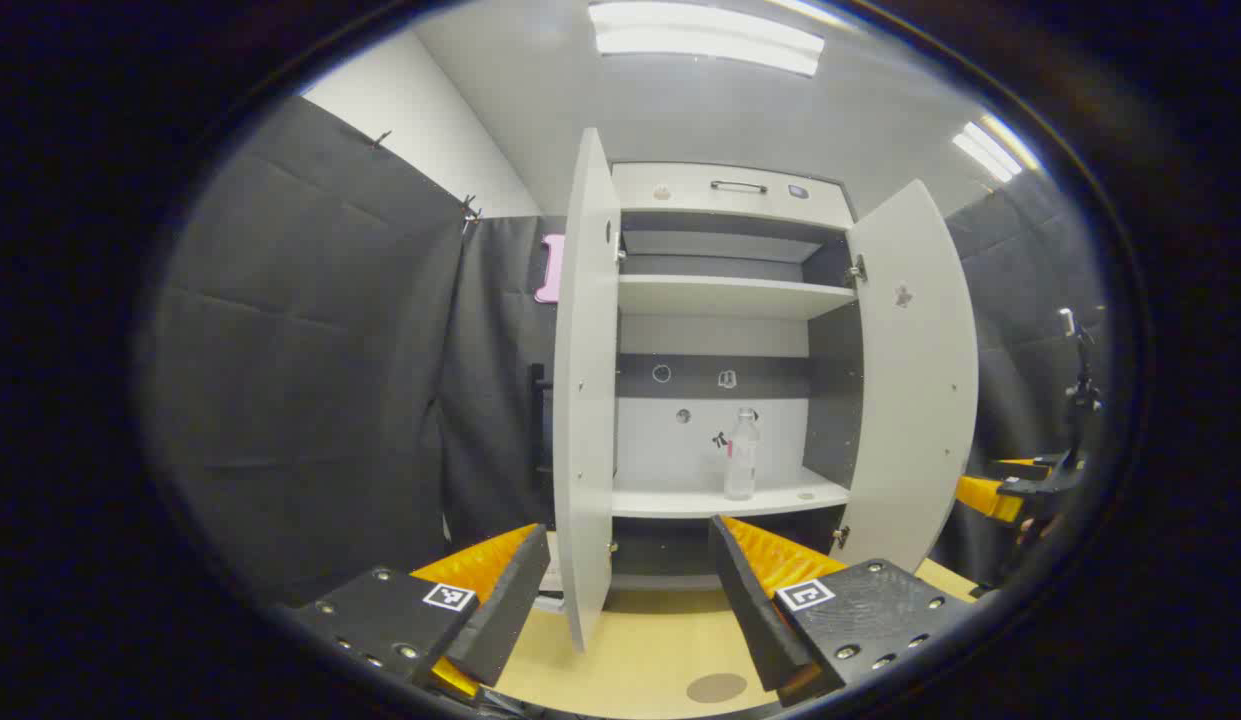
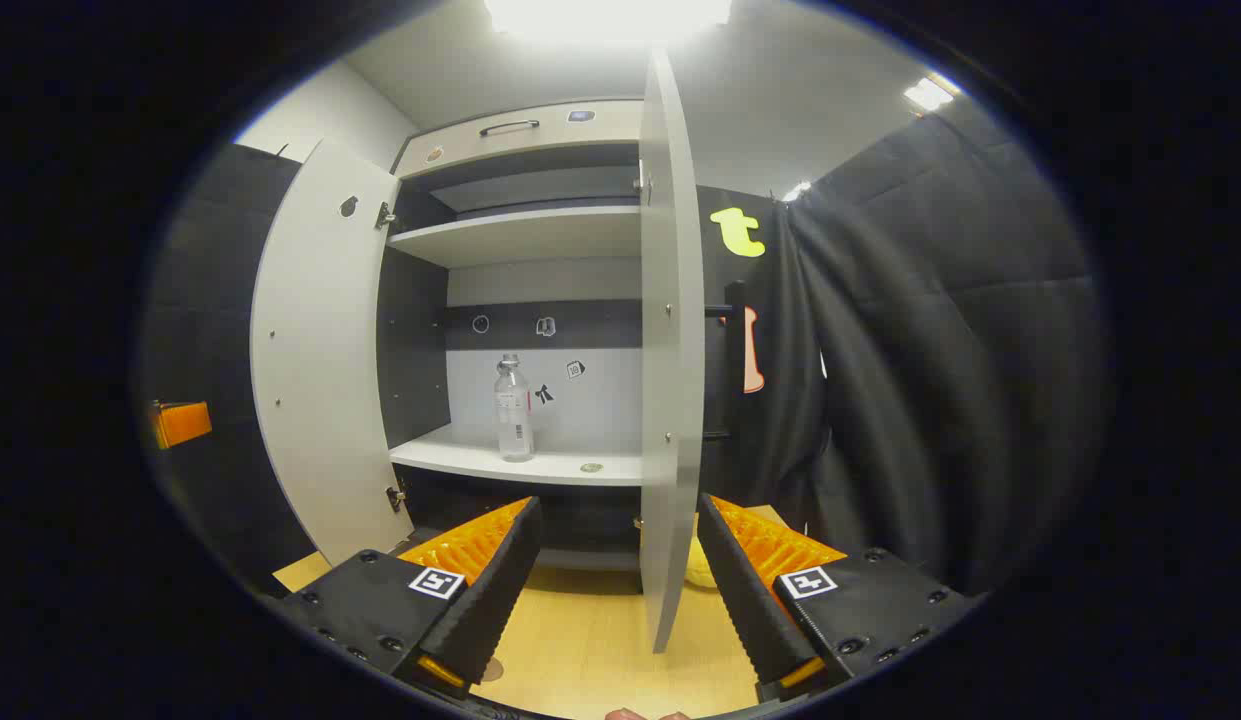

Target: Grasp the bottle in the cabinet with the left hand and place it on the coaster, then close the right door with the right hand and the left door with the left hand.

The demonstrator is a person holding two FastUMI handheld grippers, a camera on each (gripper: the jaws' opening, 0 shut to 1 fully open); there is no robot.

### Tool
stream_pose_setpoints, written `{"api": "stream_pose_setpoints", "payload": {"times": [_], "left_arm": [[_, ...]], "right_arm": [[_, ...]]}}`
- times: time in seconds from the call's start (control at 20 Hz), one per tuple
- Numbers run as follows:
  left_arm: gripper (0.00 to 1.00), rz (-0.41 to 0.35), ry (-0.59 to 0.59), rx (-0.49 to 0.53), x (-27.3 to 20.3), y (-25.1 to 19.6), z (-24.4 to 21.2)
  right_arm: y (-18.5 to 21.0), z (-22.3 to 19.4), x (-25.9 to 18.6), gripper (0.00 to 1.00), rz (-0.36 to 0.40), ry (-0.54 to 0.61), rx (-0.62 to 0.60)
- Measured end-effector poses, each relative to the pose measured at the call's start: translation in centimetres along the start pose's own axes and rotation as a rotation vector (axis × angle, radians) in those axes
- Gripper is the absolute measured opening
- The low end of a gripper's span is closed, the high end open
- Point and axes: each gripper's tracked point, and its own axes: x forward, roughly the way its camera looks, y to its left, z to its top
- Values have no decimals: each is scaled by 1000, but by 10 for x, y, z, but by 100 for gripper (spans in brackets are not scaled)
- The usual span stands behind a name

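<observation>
Bottle stands upright on the cabinet shelf, doors wide; both grippers spread, empty.

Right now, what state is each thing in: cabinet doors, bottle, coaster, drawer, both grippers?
Left white cabinet door: swung open.
Right white cabinet door: swung open.
Clear plastic bottle: upright on the lower shelf, capped, ungrasped.
Round grey-brown coaster: bare, on the wooden tabletop.
Top drawer with bar handle: shut.
Left gripper: open, holding nothing.
Right gripper: open, holding nothing.
</observation>
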Motion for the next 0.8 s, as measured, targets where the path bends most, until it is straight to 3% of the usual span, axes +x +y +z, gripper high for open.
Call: {"api": "stream_pose_setpoints", "payload": {"times": [0.15, 0.25, 0.45, 0.5, 0.6, 0.8], "left_arm": [[93, 3, 13, -7, 2, 0, -4], [98, -1, 18, -19, 3, 0, -9], [97, -11, 39, -15, 5, 0, -19], [93, -12, 40, -16, 5, 0, -20], [98, -14, 43, -17, 5, 0, -22], [97, -15, 68, 0, 4, -1, -29]], "right_arm": [[8, 3, 3, 98, 9, -7, -23], [14, 4, 7, 98, 22, -7, -34], [18, 2, 7, 98, 36, -8, -38], [19, 1, 7, 98, 35, -10, -38], [20, 0, 7, 96, 33, -7, -38], [14, -6, 6, 96, 14, 3, -24]]}}
